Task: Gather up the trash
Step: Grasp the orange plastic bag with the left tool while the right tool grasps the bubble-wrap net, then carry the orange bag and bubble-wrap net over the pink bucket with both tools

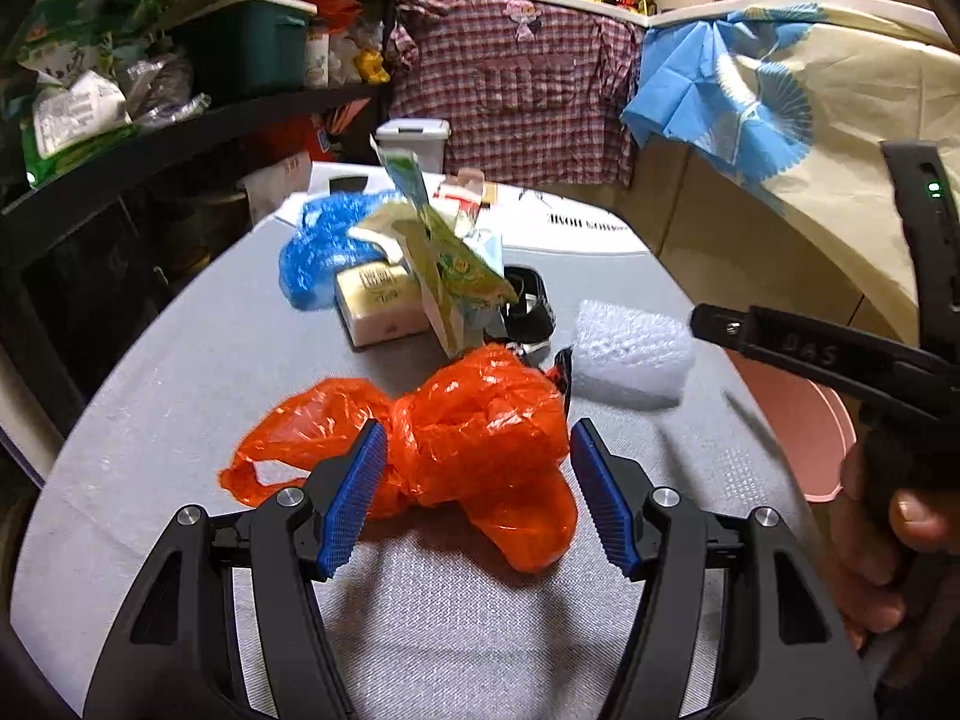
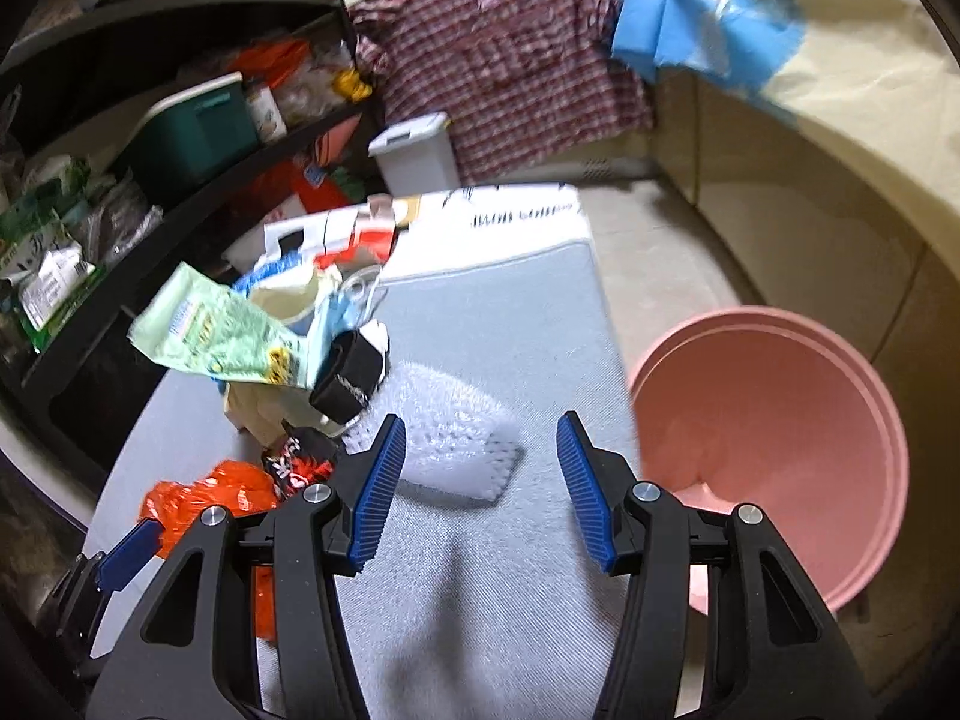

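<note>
Glossy, crinkled orange plastic bag (image 1: 474, 420) lies on a matt, finely ribbed grey cloth tabletop (image 1: 180, 396); white bubble wrap (image 2: 456, 444) looks dimpled; the pink plastic basin (image 2: 780, 432) is smooth.

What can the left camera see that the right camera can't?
Only the left wrist view shows the blue plastic bag and the person's hand holding the right hand-held gripper. Only the right wrist view shows the whole pink basin beside the table. Both show the orange bag, the white foam piece and the grey table.
</note>
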`<state>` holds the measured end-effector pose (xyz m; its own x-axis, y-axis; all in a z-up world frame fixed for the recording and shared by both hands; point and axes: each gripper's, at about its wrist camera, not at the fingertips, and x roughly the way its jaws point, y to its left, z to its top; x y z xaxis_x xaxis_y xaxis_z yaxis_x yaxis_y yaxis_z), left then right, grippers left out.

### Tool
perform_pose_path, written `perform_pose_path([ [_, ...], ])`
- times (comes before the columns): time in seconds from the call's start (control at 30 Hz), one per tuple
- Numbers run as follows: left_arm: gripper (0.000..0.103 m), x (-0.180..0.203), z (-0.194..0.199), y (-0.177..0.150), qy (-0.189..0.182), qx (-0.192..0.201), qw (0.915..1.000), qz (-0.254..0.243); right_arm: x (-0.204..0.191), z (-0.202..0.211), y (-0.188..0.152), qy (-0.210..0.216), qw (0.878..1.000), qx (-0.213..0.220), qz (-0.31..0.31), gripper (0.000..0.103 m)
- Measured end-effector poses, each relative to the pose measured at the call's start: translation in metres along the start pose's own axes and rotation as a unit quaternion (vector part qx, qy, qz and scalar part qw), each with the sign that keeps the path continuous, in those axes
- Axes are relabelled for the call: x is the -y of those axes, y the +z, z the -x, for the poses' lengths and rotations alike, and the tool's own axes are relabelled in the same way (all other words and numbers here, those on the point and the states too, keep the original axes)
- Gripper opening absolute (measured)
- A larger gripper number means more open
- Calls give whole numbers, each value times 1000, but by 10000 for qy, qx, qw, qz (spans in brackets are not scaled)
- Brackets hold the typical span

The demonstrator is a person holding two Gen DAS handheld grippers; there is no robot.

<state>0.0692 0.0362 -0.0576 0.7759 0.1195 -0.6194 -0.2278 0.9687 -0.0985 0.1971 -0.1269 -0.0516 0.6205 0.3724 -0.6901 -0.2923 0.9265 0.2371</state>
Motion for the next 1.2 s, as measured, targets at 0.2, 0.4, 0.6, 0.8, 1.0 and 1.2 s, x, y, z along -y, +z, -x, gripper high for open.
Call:
perform_pose_path([
  [0.2,50,3,-7,-2,26,-121,9999,-82,-2,-30,-2,69,9995,-284,155,50],
  [0.4,37,-1,1,-1,121,-136,9998,-93,-9,-32,-3,213,9986,-367,319,17],
  [0.6,35,-6,16,3,121,-33,9999,-22,-16,-14,-2,235,9987,-204,414,12],
  [0.8,35,-3,32,4,95,130,9998,-99,-19,22,-4,132,9987,54,488,12],
  [1.0,35,-1,52,2,-37,219,9997,-55,-16,62,-9,4,9986,298,447,12],
  [1.2,35,8,70,3,-179,402,9989,-190,-7,95,-16,-126,9981,461,401,12],
])
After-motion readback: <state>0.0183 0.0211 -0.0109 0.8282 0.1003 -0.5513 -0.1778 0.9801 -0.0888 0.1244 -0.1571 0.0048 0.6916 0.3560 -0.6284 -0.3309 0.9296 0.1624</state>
